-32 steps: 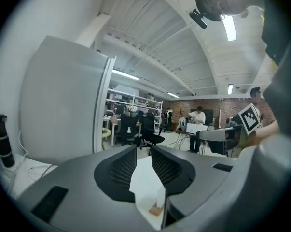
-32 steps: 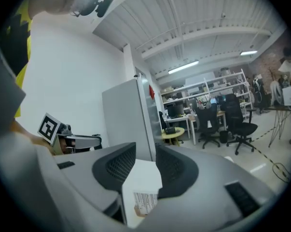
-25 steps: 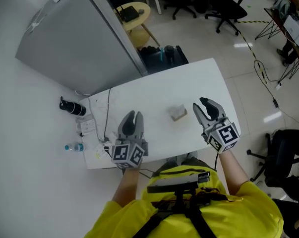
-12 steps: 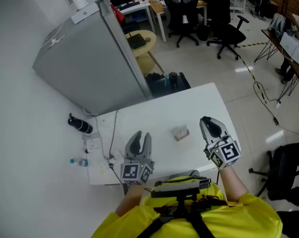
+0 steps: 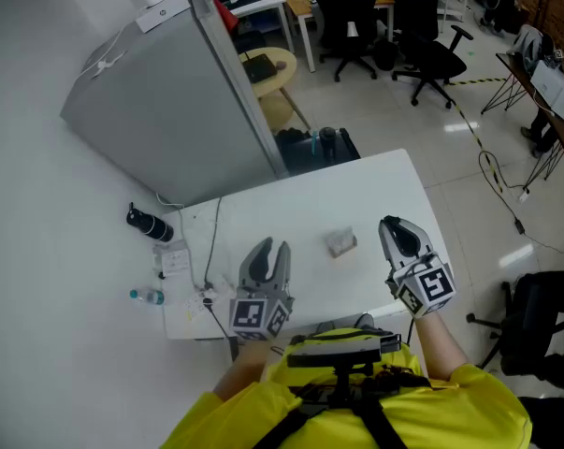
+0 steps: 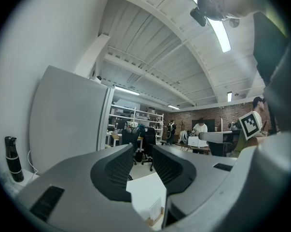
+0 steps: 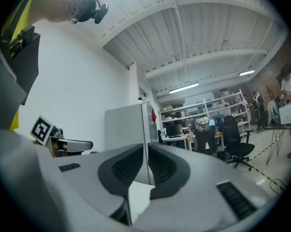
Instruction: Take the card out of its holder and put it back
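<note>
The card holder (image 5: pixel 340 243), a small wooden base with a pale card standing in it, sits near the middle of the white table (image 5: pixel 356 190). It also shows low between the jaws in the left gripper view, as the card holder (image 6: pixel 155 211). My left gripper (image 5: pixel 268 253) hovers left of it near the front edge. Its jaws have just opened a little and stand open with nothing between them. My right gripper (image 5: pixel 395 228) hovers right of the holder, shut, with nothing between its jaws. In their own views, the left gripper (image 6: pixel 144 161) shows a gap and the right gripper (image 7: pixel 148 166) shows pads meeting.
A tall grey cabinet (image 5: pixel 160 110) stands behind the table's left end. On the floor to the left lie a black bottle (image 5: pixel 149 224), a water bottle (image 5: pixel 143 296) and a socket strip (image 5: pixel 174 262) with a cable. A dark bin (image 5: pixel 314 148) and office chairs (image 5: pixel 422 26) stand beyond.
The right gripper's jaws were apart a second ago and are now closed together. Both grippers have drawn slightly back from the holder toward the table's front edge. The holder has not moved.
</note>
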Available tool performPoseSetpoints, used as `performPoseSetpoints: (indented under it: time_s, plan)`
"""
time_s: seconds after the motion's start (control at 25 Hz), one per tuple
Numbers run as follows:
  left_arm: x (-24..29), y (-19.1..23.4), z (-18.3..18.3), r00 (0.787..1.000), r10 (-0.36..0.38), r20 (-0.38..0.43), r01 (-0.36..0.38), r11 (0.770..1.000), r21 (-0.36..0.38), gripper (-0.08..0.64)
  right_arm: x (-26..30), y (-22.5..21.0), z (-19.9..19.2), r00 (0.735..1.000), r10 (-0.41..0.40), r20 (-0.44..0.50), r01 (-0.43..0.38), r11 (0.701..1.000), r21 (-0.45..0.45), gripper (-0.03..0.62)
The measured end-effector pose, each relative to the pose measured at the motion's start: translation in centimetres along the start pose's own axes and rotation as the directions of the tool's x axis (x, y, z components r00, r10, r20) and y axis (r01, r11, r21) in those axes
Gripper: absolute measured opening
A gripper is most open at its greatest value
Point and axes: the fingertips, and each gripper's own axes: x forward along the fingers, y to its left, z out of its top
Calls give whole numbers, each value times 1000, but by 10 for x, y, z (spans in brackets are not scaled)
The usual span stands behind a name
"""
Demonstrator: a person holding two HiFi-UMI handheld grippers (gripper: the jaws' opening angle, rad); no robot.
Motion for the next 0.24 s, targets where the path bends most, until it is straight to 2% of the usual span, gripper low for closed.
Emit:
performPoseSetpoints:
  time_s: [0.24]
  plan:
    - [1, 1, -10, 999, 17, -36, -16, 1000, 27, 107, -3, 5, 2, 1000, 18, 14, -18, 1000, -10, 37]
